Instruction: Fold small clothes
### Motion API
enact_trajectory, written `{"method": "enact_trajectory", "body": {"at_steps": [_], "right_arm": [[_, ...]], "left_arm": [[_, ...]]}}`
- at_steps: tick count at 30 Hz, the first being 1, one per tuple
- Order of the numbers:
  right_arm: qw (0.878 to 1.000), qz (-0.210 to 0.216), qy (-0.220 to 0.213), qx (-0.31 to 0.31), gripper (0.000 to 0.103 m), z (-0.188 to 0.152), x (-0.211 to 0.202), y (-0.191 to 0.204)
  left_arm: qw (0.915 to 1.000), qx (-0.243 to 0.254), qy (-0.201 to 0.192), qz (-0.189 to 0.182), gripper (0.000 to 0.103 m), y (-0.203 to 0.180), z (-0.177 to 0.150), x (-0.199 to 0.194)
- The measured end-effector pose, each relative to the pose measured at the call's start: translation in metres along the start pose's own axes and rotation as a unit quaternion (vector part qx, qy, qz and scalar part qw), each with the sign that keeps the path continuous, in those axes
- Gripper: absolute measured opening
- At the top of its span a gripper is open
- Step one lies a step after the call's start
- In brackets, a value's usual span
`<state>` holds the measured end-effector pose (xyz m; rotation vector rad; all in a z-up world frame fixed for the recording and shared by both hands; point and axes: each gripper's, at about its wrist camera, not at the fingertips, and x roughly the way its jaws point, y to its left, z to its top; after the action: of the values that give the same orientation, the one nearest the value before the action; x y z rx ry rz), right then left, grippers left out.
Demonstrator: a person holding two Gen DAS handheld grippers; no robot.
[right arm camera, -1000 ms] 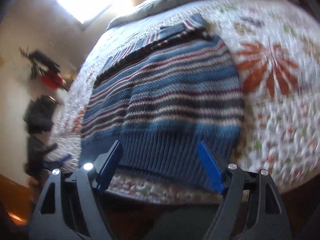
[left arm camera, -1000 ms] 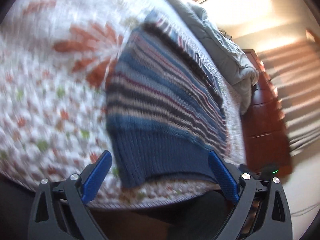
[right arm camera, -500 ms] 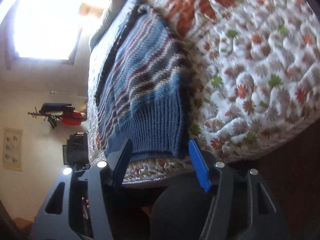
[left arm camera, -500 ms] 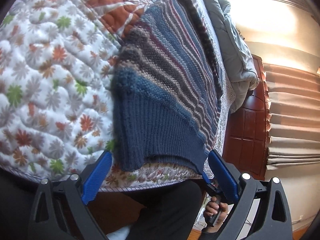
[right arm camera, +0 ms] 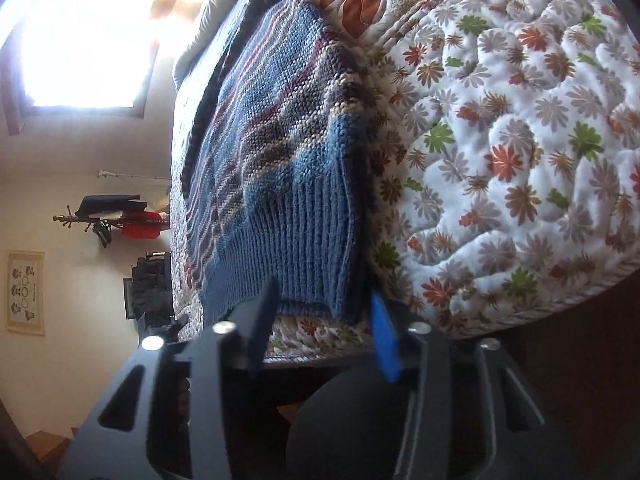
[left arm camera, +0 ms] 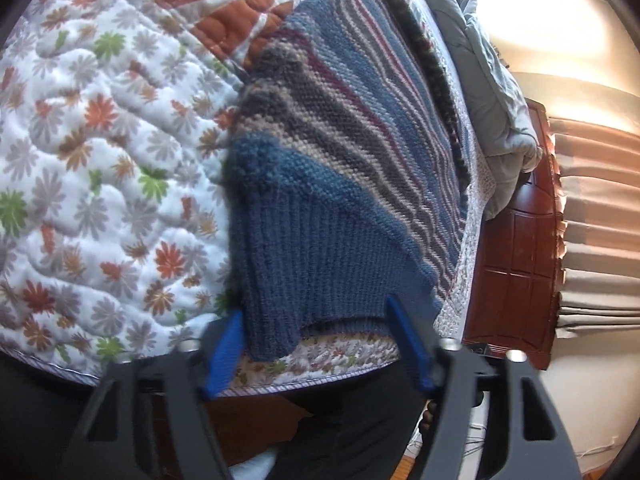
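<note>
On the flower-print quilted bed cover [left arm camera: 100,184], my blue striped knitted sweater [left arm camera: 340,184] lies unfolded at the near edge; left gripper [left arm camera: 316,344] and right gripper [right arm camera: 324,330] gape empty at its hem corners; folding not yet begun.

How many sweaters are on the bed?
1. The striped blue sweater lies flat on the flowery quilt, its ribbed hem at the near edge, between the open fingers of each hand-held gripper. More could be hidden beyond view.
</note>
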<state>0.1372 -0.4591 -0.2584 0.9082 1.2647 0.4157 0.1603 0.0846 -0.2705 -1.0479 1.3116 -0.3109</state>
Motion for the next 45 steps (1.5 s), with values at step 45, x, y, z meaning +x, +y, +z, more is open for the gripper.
{"method": "enact_trajectory", "body": {"at_steps": [45], "right_arm": [[0.978, 0.008, -0.1, -0.182, 0.007, 0.243, 0.002, 0.225]], "left_arm": [[0.9785, 0.109, -0.155, -0.081, 0.009, -0.185, 0.191, -0.072]]}}
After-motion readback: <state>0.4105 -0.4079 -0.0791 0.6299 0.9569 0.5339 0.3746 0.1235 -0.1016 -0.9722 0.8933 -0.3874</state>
